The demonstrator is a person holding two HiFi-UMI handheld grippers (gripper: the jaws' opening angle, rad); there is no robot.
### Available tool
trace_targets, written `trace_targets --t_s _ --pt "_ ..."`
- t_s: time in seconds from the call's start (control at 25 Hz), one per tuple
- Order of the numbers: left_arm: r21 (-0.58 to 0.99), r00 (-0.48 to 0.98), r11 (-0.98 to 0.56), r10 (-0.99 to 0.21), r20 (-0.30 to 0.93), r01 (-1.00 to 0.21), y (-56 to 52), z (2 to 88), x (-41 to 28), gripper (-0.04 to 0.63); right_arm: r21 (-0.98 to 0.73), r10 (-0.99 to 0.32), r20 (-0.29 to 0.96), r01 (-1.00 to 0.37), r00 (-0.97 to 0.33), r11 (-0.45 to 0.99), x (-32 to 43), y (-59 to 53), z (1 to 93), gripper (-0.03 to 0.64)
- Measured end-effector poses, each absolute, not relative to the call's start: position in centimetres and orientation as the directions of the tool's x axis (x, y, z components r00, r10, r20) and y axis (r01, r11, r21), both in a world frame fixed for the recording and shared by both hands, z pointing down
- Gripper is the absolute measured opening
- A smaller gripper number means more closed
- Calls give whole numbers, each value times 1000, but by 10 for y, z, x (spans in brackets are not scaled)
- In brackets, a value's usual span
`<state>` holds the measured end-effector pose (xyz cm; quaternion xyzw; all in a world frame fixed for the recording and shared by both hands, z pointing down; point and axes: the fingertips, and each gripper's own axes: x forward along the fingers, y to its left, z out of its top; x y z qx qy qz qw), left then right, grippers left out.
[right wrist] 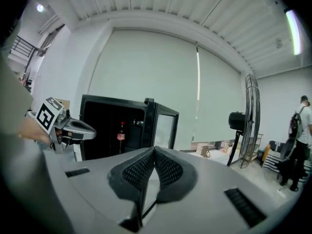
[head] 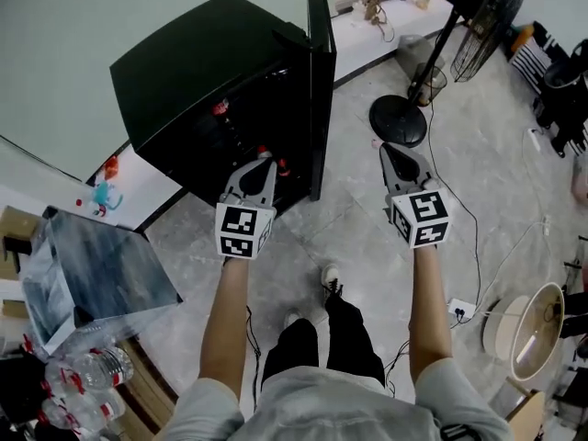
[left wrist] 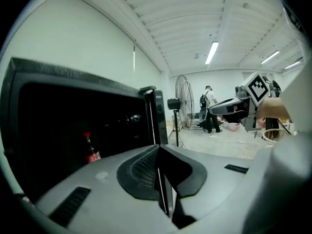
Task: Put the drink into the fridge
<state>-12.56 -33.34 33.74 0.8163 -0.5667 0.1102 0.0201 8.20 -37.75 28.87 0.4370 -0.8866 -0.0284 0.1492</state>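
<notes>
L gripper (head: 262, 159): jaws pressed together, empty. Red-capped, red-labelled drink bottle (left wrist: 91, 150) ahead-left, inside black open fridge (head: 202, 72). R gripper (head: 390, 150): jaws together, empty; fridge ahead-left.

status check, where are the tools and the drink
Left tool shut, empty, at the open fridge. Right tool shut, empty, out past the door. Bottle upright inside. Door open, nothing blocking.
</notes>
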Motion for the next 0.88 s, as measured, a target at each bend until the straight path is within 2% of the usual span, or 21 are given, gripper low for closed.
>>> trace_targets --t_s 0.44,0.88 --pt "-123 345 -362 -928 144 -924 -250 181 -149 14 212 -804 188 -776 -565 595 71 -284 147 2" --pt "-124 432 -444 -895 111 -887 -161 124 -154 14 237 -834 154 -800 -529 551 65 -185 93 2"
